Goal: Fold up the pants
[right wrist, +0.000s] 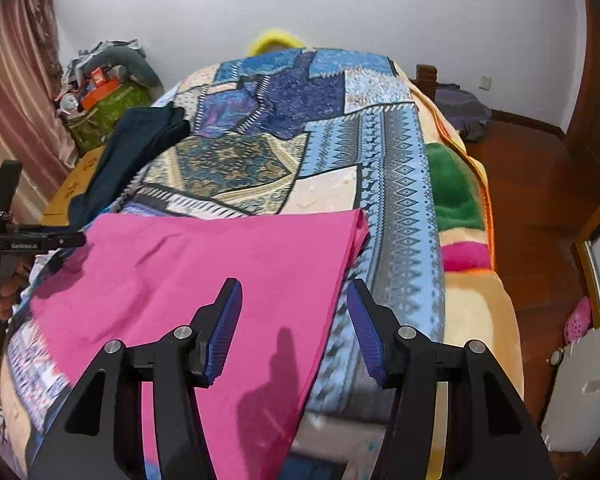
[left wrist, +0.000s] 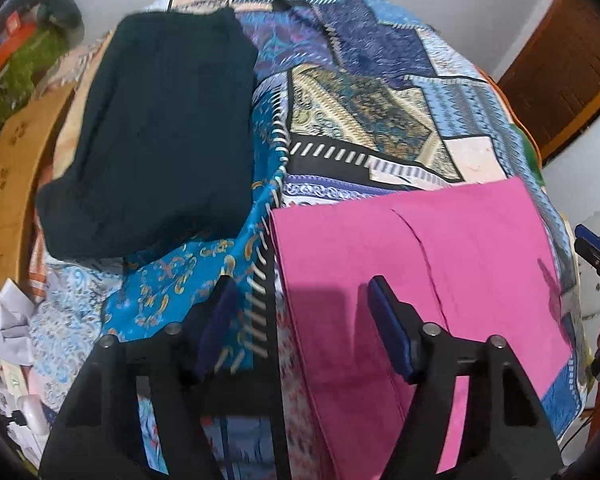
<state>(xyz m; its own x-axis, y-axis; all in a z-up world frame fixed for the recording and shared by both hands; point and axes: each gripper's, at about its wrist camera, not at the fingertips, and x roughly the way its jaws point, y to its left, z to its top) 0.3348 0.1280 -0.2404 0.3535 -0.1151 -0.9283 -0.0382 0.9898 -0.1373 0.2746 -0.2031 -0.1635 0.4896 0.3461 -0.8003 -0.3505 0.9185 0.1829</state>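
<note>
I am looking at the pink pants [right wrist: 204, 276] lying flat on the near part of the bed, on top of the patchwork quilt [right wrist: 340, 152], with their long axis running from the far edge down toward me and over the near side of the bed; a seam line is running along that same axis in the left wrist view [left wrist: 424, 264]. My left gripper [left wrist: 300, 320] is hovering with its jaws wide apart and holding nothing, one finger over the blue quilt and the other over the left part of the pants. My right gripper [right wrist: 294, 320] is likewise standing open and empty, straddling the right edge of the pants. A dark folded garment [left wrist: 152, 132] is resting on the far left of the bed, well apart from the pants, and nothing is lying on top of the pants except shadows. A green bag [right wrist: 108, 112] piled with clutter is sitting by the curtain [right wrist: 16, 104], and a fleece blanket [right wrist: 456, 200] is showing under the quilt on the right. On the other gripper's arm at the left edge of the right wrist view I am reading what seems to be "GenRobot.AI" [right wrist: 25, 246], though the print is small.
</note>
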